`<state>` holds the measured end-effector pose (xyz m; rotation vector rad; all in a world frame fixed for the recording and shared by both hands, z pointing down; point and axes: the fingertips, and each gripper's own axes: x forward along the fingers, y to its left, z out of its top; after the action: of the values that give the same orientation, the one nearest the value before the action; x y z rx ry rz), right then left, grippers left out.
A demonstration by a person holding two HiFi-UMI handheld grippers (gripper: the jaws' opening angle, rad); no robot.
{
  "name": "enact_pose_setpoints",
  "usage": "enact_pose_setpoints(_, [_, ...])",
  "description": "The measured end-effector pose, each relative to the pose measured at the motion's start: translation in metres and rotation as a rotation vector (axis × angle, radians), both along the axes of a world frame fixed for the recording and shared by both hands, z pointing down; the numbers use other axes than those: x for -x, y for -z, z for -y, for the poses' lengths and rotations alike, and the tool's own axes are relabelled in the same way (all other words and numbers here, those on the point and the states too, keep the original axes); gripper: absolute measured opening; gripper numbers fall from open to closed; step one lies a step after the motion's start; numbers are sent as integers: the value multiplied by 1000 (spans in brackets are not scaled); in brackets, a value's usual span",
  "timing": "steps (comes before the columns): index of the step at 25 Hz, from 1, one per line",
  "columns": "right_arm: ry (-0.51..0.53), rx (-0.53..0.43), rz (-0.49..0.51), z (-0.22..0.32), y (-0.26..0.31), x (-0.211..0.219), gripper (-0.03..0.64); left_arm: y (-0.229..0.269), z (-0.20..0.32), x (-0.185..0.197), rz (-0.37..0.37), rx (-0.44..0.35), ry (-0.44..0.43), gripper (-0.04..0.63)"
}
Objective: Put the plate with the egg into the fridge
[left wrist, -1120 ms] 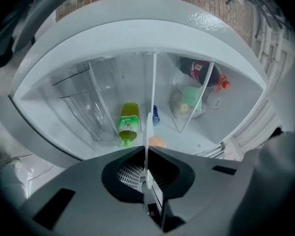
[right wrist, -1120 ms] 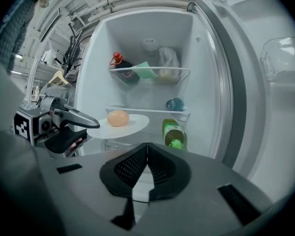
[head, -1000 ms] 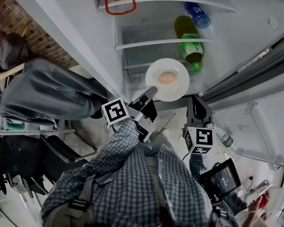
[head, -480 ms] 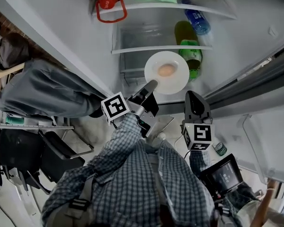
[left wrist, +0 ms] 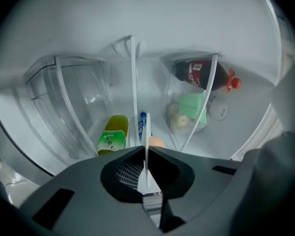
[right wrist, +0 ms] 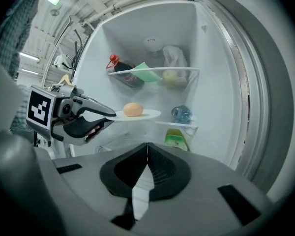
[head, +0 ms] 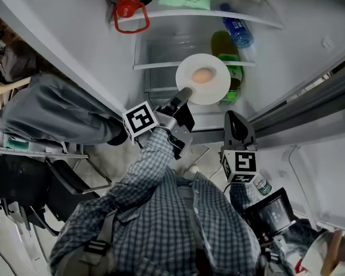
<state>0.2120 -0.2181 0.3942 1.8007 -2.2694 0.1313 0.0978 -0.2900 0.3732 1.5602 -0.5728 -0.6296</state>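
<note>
Clamping the near rim of a round white plate (head: 216, 91), the left gripper (head: 184, 95) holds it level inside the open white fridge (head: 299, 36). A pale brown egg (head: 202, 75) sits at the plate's centre. Just beyond the plate lie a green-labelled bottle of yellow drink (head: 234, 62) and a blue plastic bottle (head: 239, 30), on clear shelves. The right gripper (head: 236, 122), its jaws pressed together on nothing, hangs outside the fridge, beside the left one.
</note>
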Motion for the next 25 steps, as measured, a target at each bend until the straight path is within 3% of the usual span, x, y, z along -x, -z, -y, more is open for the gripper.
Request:
enact_pose_setpoints(7, [6, 0, 1, 3, 2, -4, 8, 6, 20, -3, 44, -13, 19, 17])
enact_pose_setpoints(25, [35, -1, -15, 14, 2, -4, 8, 9, 52, -2, 52, 23, 73, 17])
